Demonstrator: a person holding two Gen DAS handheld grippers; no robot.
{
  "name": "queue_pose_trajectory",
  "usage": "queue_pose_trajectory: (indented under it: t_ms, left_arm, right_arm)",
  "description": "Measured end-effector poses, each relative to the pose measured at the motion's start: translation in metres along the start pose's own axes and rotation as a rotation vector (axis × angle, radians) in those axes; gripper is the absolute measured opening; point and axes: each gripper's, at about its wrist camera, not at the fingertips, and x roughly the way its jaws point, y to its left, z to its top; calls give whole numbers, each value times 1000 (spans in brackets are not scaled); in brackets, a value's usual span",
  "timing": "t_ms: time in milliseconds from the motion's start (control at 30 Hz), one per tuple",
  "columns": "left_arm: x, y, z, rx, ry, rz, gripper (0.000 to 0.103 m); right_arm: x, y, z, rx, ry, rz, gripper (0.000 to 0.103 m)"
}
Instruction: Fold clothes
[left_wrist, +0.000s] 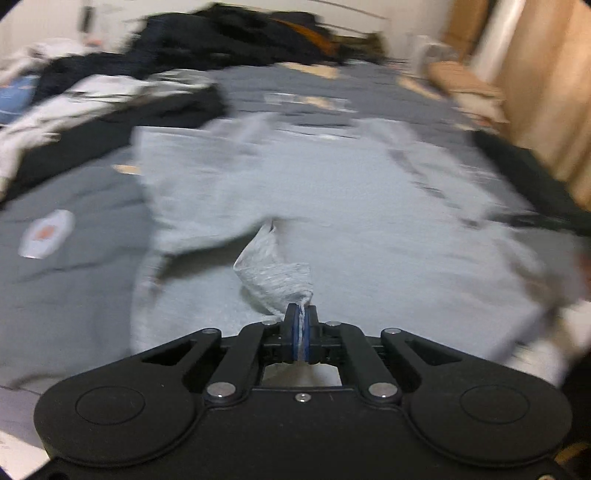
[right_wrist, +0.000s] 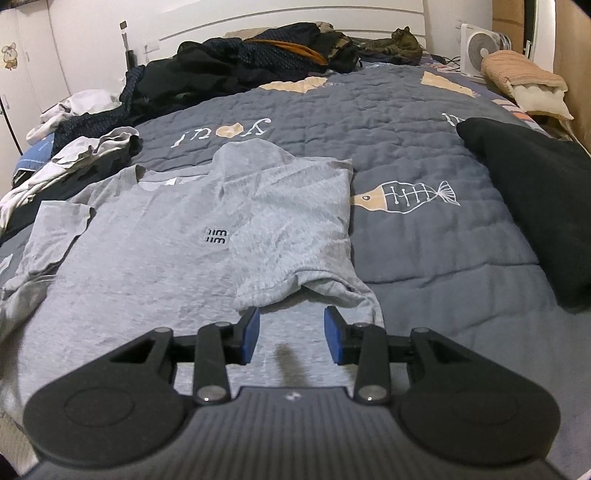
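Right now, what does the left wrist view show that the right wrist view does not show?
Only the left wrist view shows the left gripper shut on a pinch of the grey T-shirt; this view is blurred. Only the right wrist view shows the right gripper open and empty, the shirt's folded-over side, a fan and a black garment. Both show the shirt on the grey quilt and the dark clothes pile.

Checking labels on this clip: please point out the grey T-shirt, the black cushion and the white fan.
grey T-shirt (right_wrist: 147, 266): right wrist view, flat chest panel left of the logo.
black cushion (right_wrist: 535, 199): right wrist view, middle of its top face.
white fan (right_wrist: 480, 50): right wrist view, round front grille.
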Motion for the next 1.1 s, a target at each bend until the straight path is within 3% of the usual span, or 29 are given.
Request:
queue_pose_trajectory:
  t_ms: [100,133,233,367,500,533,700,800,967,1100]
  left_arm:
    - [0,-20,-7,51,33,-90,3]
    - [3,-25,-9,67,46,-85,3]
    - [20,-32,-11,96,96,49,4]
    - [17,-29,-7,80,57,78,8]
    - [22,-29,-6,90,58,97,33]
    - [25,-30,-5,97,60,98,34]
    - [36,-34,-5,116,91,85,33]
    - [38,-36,-5,115,97,56,15]
    - [34,-40,-5,103,82,-6,12]
    - [38,-42,-3,100,98,6,12]
  right_arm:
    - [0,0,0,4,3,1,37]
    - [0,-1,0,5,4,1,37]
    - [0,-1,0,9,7,1,37]
    - [0,-3,0,11,7,-2,37]
    - [0,-8,1,33,7,-17,37]
    - [0,-10,1,40,8,-19,37]
    - [1,-15,1,42,8,-34,37]
    - [1,-22,1,32,6,-46,37]
    - [1,-35,1,16,2,-67,37]
    - [1,-44,0,1,-1,-80,37]
